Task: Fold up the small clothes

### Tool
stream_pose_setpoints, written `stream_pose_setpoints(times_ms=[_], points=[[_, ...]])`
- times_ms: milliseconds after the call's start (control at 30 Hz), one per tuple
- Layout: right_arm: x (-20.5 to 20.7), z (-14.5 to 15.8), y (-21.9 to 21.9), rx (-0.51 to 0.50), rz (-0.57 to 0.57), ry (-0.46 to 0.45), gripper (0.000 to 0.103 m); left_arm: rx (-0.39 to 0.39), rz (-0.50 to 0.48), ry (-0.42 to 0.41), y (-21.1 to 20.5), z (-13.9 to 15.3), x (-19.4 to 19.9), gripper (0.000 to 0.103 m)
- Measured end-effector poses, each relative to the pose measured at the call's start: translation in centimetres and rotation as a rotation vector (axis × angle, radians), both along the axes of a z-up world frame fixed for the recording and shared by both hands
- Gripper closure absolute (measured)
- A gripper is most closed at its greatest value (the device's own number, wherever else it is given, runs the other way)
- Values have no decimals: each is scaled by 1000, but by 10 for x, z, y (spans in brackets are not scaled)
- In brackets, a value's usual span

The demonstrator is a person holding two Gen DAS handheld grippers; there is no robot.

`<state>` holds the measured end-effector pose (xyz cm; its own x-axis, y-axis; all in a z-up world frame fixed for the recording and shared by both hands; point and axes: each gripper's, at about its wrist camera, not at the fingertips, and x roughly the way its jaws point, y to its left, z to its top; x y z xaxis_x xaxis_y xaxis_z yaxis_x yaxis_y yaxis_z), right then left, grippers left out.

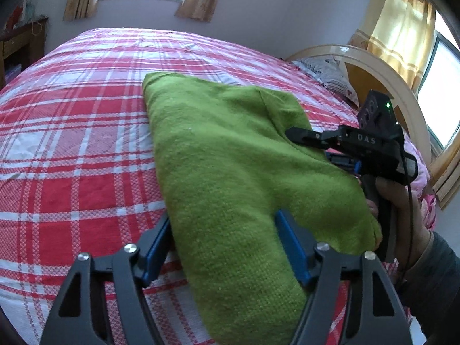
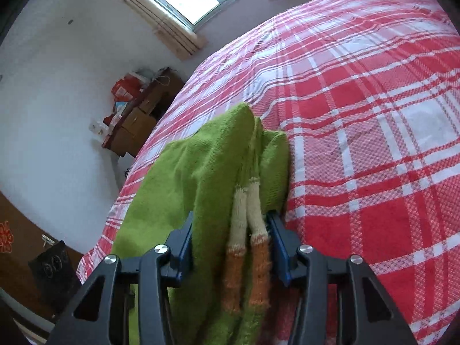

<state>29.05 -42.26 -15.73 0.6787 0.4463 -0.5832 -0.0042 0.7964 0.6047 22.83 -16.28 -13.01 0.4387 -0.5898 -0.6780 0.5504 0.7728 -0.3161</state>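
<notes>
A green knit garment (image 1: 230, 149) lies folded lengthwise on the red and white plaid bed sheet (image 1: 72, 143). My left gripper (image 1: 224, 230) straddles its near end, with both blue pads pressing into the fabric. In the right wrist view the same green knit garment (image 2: 207, 166) bunches up between the pads of my right gripper (image 2: 233, 224). Two cream and orange striped cuffs (image 2: 247, 238) are clamped in that grip too. From the left wrist view my right gripper (image 1: 313, 146) reaches onto the garment's right edge, held by a hand (image 1: 402, 201). Its lower finger is hidden under the fabric.
The plaid sheet (image 2: 373, 143) stretches wide around the garment. A curved headboard (image 1: 373, 66) and a pillow (image 1: 330, 74) sit at the bed's far right. A wooden dresser (image 2: 138, 120) with clutter stands by the wall, and a dark box (image 2: 51, 267) sits on the floor.
</notes>
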Motion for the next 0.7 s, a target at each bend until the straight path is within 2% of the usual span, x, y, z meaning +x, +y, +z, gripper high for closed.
stream_pose_setpoints(times_ms=[100, 267, 400, 567, 700], points=[[1, -1, -1, -8, 4, -2, 56, 17, -3, -14, -4, 2, -3, 34], [-2, 3, 3, -48, 5, -5, 63, 52, -5, -43, -11, 6, -7, 42], [-10, 9, 11, -47, 0, -29, 71, 106, -17, -92, -15, 13, -13, 64], [-25, 30, 35, -60, 26, -83, 72, 127, 6, -122, -2, 34, -26, 67], [-34, 43, 59, -52, 66, -109, 73, 110, 33, -146, 21, 50, -40, 68]])
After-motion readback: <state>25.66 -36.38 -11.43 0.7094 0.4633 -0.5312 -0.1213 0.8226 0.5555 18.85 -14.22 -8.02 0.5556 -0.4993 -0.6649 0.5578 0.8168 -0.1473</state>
